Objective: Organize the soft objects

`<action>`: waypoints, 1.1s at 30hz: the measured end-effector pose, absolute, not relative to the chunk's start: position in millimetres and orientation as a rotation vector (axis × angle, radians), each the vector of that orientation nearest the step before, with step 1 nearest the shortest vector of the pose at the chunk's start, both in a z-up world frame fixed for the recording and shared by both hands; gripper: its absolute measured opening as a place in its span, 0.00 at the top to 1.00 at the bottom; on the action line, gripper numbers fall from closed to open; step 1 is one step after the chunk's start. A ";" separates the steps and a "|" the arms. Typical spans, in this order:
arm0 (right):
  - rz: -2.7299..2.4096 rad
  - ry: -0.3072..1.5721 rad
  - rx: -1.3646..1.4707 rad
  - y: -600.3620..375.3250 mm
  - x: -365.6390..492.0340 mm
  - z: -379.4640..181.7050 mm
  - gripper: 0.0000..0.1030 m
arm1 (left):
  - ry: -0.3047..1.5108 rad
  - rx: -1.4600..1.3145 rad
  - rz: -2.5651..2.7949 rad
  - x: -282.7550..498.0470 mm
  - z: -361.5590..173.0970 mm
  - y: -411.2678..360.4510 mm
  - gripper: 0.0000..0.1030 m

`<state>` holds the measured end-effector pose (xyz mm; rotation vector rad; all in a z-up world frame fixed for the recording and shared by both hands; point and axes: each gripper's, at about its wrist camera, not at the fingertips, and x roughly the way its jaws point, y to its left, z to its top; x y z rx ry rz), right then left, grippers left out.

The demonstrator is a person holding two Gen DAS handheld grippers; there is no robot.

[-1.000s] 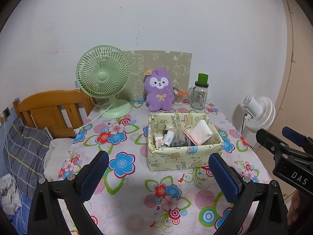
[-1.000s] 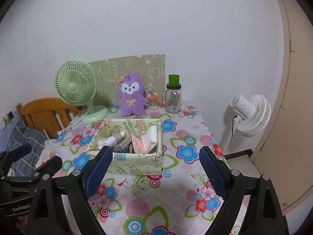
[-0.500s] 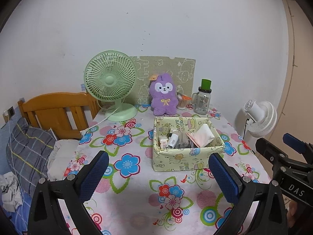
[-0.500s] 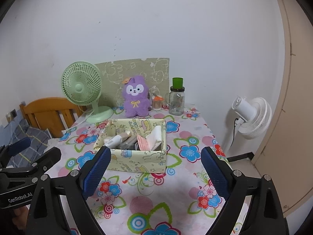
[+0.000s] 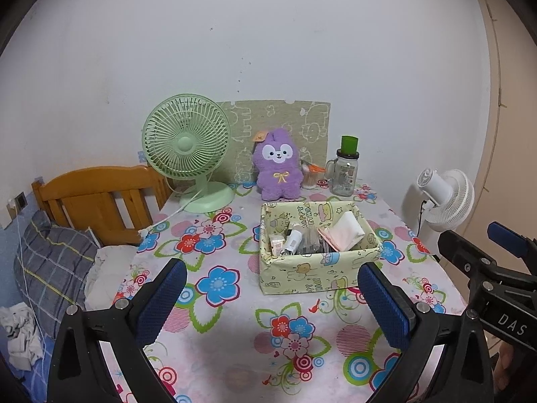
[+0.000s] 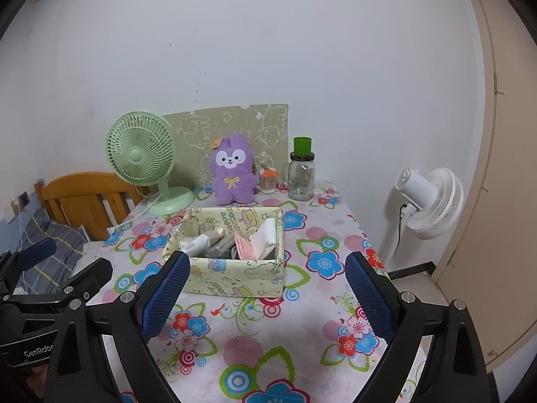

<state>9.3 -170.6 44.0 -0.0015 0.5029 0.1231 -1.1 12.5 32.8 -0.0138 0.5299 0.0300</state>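
A purple plush toy sits upright at the back of the flowered table, against a green patterned board. In front of it stands a pale yellow fabric box holding small bottles and a folded white and pink cloth. My left gripper is open over the near part of the table, well short of the box. My right gripper is open too, just short of the box's front wall. Each gripper shows at the edge of the other's view.
A green desk fan stands back left, its cord trailing off the table. A glass jar with a green lid is back right. A wooden headboard and pillow lie left, a white floor fan right.
Both grippers have drawn back and risen, so the table, box and plush toy look smaller and farther away. Both stay open and empty.
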 end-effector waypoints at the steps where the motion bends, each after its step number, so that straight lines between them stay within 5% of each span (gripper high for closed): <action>1: 0.123 0.502 -0.001 -170.6 8.3 44.8 0.07 | 0.530 -0.017 0.028 -1.2 33.3 13.0 0.00; 33: 0.119 0.504 -0.008 -170.7 5.3 46.4 0.07 | 0.542 -0.018 0.014 -3.7 34.4 7.6 0.00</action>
